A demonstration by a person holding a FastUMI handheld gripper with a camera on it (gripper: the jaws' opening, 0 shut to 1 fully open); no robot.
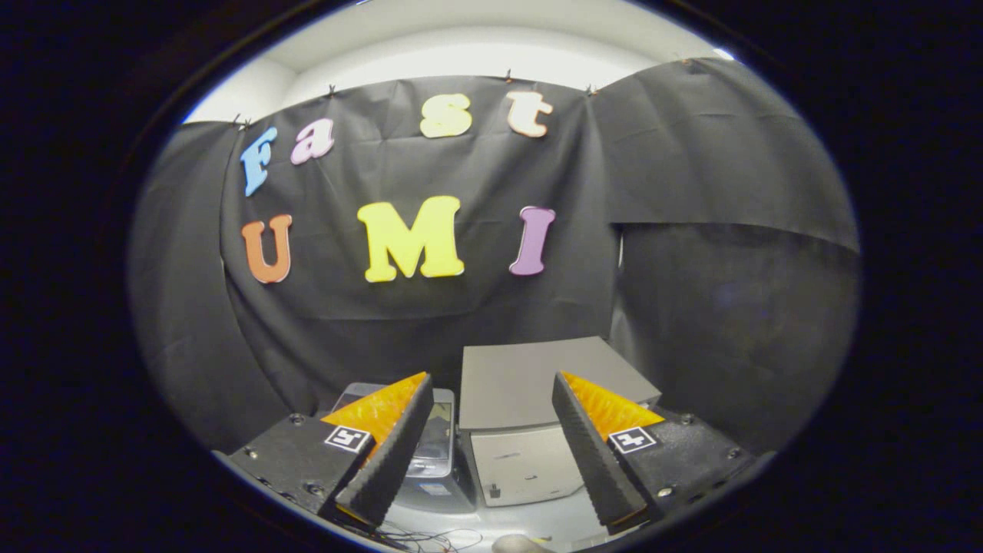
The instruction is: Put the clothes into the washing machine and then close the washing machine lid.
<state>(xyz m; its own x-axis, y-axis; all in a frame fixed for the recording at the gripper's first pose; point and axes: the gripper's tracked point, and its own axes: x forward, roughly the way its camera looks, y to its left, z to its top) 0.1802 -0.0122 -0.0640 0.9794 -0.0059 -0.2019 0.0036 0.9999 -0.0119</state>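
Against the booth's black cloth wall, the pale counter [553,522] carries a small grey box-shaped washing machine [530,430] just beyond the hand-held gripper [491,438], whose fingers stand apart and empty, so advancing without clothes risks bumping its raised lid.

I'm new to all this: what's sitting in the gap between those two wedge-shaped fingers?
In the gripper view, the open gripper holds nothing. Through the gap shows a grey box-shaped appliance beyond the fingers, its flat top closed. A smaller machine with a clear lid stands beside it.
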